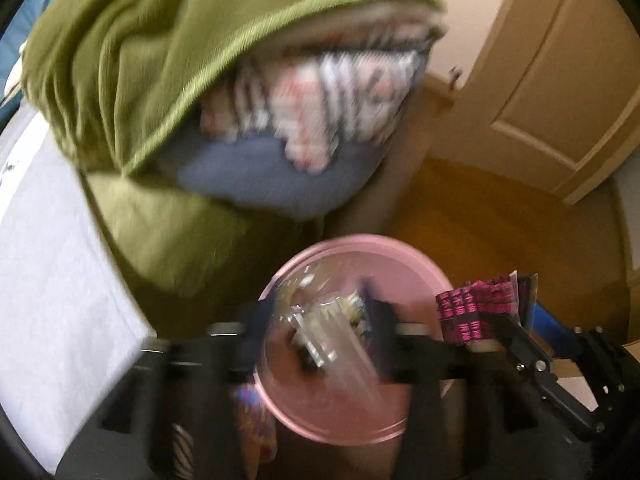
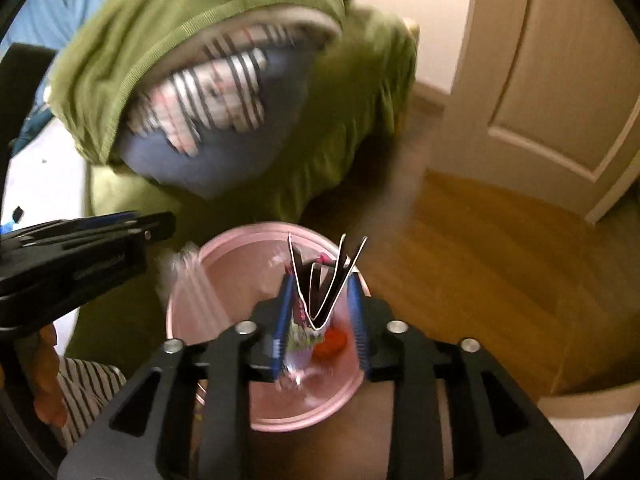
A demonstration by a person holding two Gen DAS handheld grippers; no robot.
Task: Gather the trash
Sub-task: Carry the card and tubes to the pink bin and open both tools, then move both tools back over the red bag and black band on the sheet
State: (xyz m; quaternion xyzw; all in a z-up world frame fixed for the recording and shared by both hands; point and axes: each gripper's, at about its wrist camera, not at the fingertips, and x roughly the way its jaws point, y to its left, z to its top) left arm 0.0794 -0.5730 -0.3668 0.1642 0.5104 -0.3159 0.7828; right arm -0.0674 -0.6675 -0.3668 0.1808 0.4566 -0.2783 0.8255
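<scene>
Trash, item one: folded wrapper (image 2: 320, 280), pink and black print, white edges, pinched between the blue pads (image 2: 354, 312) of the right tool (image 2: 320, 316); tool narrow, closed on the wrapper. Position: directly above the open mouth of the pink bin (image 2: 192, 280), folds fanning upward past the tips.

Trash, item two: clear plastic packaging (image 1: 320, 320), crumpled, lying between the fingers of the left tool (image 1: 316, 320); view blurred, so I cannot tell whether that tool grips it or merely frames it. Position: over or inside the same pink bin (image 1: 340, 420).

Bin contents, below the right tool: an orange scrap (image 2: 334, 344) and pale wrappers.

Beyond both tools: green blanket (image 1: 140, 60) draped over a blue cushion (image 1: 260, 176) and striped cloth (image 1: 320, 92). Left of the left tool: white sheet (image 1: 52, 260). Far right: wooden floor (image 2: 480, 260), cream door (image 2: 560, 80).

Risks, judged: the springy folded wrapper may open on release and catch the rim, dropping to the floor; light plastic may cling to a pad; two tools crowded over one small bin may knock it over.
</scene>
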